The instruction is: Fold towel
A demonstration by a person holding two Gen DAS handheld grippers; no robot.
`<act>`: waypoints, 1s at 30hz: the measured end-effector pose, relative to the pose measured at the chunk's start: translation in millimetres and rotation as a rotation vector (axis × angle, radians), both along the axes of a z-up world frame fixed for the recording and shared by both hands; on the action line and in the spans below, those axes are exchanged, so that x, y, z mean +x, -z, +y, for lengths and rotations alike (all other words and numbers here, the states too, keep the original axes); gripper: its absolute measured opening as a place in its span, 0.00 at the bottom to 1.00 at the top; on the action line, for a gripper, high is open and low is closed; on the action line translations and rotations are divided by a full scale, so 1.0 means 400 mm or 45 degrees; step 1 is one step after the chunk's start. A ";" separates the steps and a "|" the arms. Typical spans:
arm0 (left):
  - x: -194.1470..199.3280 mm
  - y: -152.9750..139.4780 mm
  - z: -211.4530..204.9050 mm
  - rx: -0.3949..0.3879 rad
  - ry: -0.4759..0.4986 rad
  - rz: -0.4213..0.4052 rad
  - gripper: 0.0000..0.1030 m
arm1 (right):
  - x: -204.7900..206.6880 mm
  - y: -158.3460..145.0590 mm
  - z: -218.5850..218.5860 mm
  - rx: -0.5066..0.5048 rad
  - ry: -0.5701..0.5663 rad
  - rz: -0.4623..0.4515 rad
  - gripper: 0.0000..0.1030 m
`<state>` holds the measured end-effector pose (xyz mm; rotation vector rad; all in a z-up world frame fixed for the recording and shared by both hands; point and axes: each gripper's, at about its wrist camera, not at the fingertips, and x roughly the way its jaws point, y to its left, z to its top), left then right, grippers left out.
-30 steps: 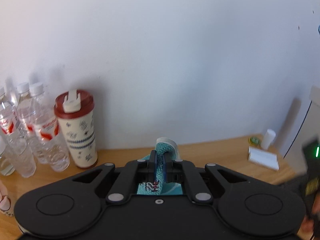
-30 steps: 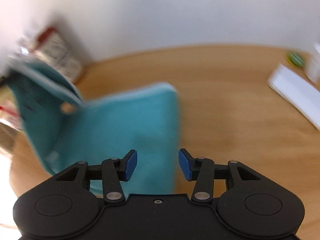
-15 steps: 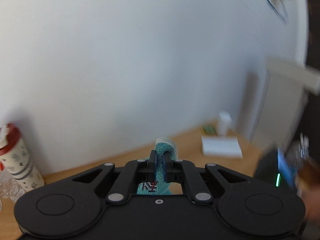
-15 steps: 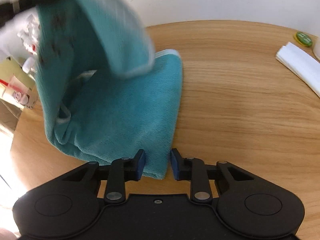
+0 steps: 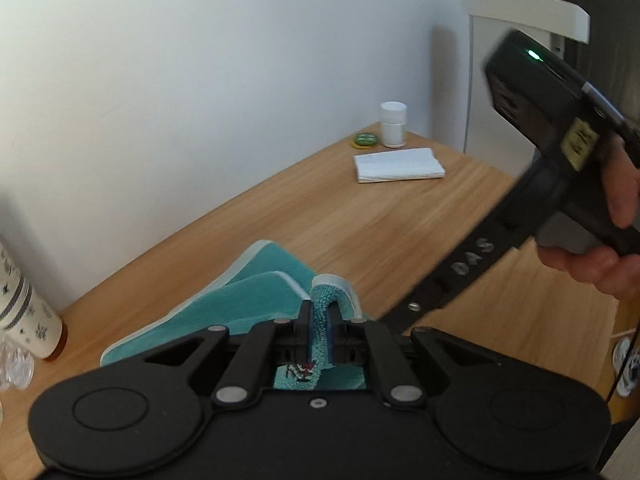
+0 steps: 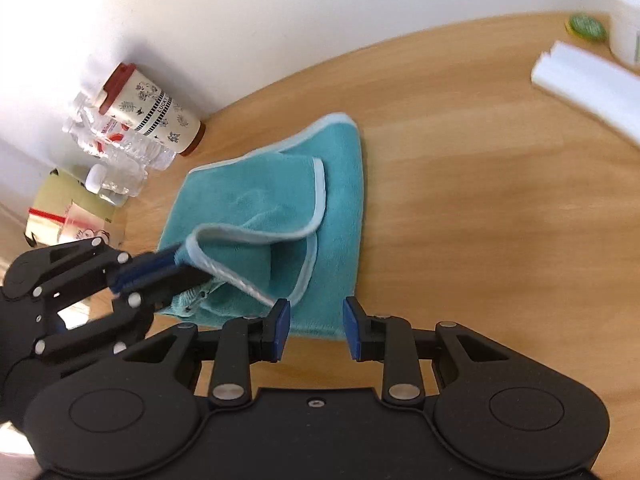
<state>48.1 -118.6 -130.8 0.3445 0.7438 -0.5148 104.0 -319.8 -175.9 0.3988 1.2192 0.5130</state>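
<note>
Left wrist view — fingers (image 5: 308,330) pinch the teal towel (image 5: 260,296).

Both grippers, the left gripper (image 5: 319,330) and the right gripper (image 6: 315,330), are built of matte black plastic with blue pads (image 6: 282,326) and silver screws. On the right handle (image 5: 532,184), a green light, a yellow label and raised letters "DAS" are seen.

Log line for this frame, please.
left gripper: shut on towel corner | right gripper: open at near edge | fold: unfinished
</note>
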 end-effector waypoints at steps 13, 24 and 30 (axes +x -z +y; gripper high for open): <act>0.026 -0.050 0.029 -0.085 -0.021 0.014 0.05 | -0.032 -0.068 0.164 -0.284 -0.385 -0.458 0.06; 0.000 -0.031 0.000 -0.075 0.104 0.044 0.05 | 0.073 -0.100 0.156 -0.415 -0.295 -0.641 0.06; 0.031 0.008 -0.024 -0.072 0.068 0.125 0.05 | 0.097 -0.078 0.131 -0.458 -0.313 -0.598 0.09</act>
